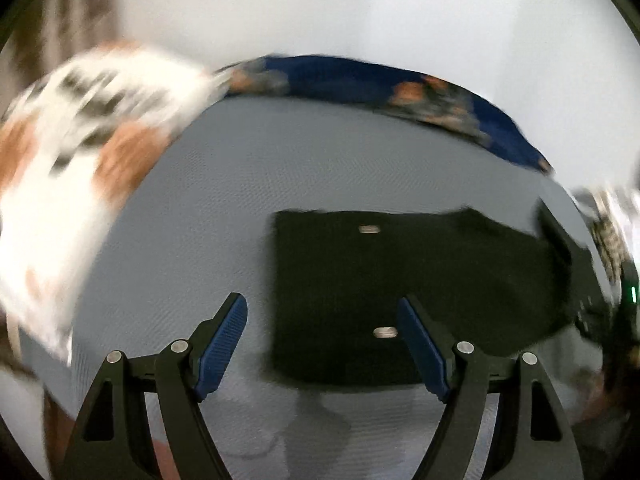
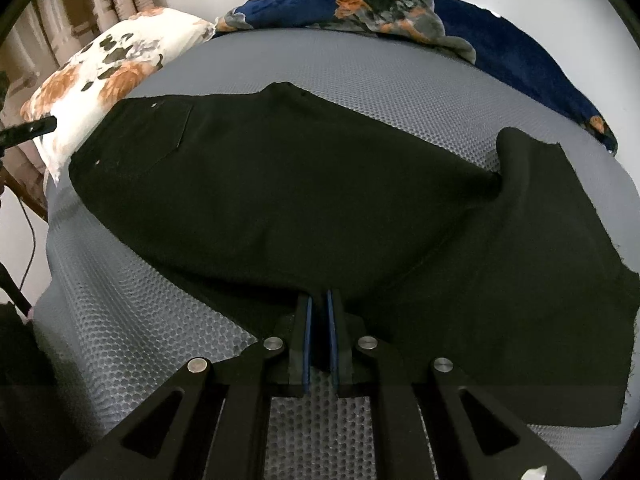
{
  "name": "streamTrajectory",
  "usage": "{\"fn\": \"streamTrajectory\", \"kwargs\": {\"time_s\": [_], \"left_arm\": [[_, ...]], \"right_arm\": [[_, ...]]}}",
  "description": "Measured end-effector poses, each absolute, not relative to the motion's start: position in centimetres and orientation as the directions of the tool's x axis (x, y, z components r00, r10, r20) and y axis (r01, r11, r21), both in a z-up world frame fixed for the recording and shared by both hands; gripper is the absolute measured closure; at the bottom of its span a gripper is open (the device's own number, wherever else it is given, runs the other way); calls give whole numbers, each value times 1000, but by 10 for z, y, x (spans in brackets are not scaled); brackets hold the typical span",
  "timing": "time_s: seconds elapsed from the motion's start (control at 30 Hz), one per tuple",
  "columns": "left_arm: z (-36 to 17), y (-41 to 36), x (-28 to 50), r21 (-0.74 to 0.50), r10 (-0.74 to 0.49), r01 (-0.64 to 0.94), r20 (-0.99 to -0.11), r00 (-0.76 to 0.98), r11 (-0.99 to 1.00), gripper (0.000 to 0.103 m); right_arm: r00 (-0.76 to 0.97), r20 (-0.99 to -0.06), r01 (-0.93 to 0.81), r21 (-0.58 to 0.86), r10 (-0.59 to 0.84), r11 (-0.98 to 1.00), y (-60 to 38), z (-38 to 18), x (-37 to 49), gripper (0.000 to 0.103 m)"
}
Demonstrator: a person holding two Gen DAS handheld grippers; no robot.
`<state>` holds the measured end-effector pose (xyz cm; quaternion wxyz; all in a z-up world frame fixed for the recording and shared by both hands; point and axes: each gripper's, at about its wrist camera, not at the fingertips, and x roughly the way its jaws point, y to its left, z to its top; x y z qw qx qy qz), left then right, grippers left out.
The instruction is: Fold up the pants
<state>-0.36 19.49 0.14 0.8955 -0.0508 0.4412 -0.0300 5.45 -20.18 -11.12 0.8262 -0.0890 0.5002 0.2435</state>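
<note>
Black pants (image 2: 304,200) lie spread on a grey mesh-covered bed (image 2: 132,336), waist end at the far left, one leg bent up at the right. My right gripper (image 2: 319,300) is shut on the near edge of the pants. In the blurred left wrist view the pants (image 1: 400,280) lie ahead and to the right. My left gripper (image 1: 322,312) is open and empty, just above the near left corner of the waist end.
A floral white and orange pillow (image 2: 112,64) lies at the far left of the bed. A dark blue blanket (image 2: 480,32) runs along the far edge. Curtains (image 2: 80,4) hang behind the pillow. A cable (image 2: 28,240) hangs at the left.
</note>
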Motion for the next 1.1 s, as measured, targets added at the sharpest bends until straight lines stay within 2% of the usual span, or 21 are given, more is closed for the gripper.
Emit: {"fn": "streamTrajectory", "kwargs": {"time_s": [0.23, 0.33, 0.57, 0.73, 0.8, 0.83, 0.87, 0.93, 1.0, 1.1], "left_arm": [[-6, 67, 17, -99, -317, 396, -783, 536, 913, 25], [-17, 22, 26, -83, -363, 502, -792, 491, 861, 25], [-39, -63, 27, -53, -429, 655, -795, 429, 754, 25], [-65, -94, 32, -62, -423, 679, -823, 380, 731, 25], [-73, -97, 37, -76, -420, 672, -830, 367, 736, 31], [-77, -100, 38, -89, -425, 676, -834, 351, 732, 44], [-81, -104, 39, -95, -427, 680, -838, 339, 727, 63], [-88, -111, 42, -77, -400, 678, -854, 334, 731, 81], [-92, -112, 44, -75, -385, 669, -863, 328, 739, 90], [-92, -108, 46, -95, -399, 662, -858, 324, 743, 92]], "right_arm": [[349, -872, -460, 159, 342, 874, -207, -107, 62, 96], [339, -871, -444, 186, 356, 877, -210, -106, 65, 96], [332, -864, -433, 216, 378, 875, -212, -105, 68, 96], [324, -851, -423, 261, 414, 868, -218, -101, 69, 95], [315, -844, -419, 286, 433, 862, -220, -100, 70, 93], [311, -842, -418, 296, 441, 859, -221, -100, 70, 92], [308, -841, -418, 301, 446, 857, -223, -99, 69, 91], [302, -841, -414, 308, 448, 857, -225, -97, 69, 86], [317, -828, -398, 326, 462, 857, -235, -92, 68, 82], [359, -788, -339, 388, 499, 857, -266, -83, 70, 80]]}}
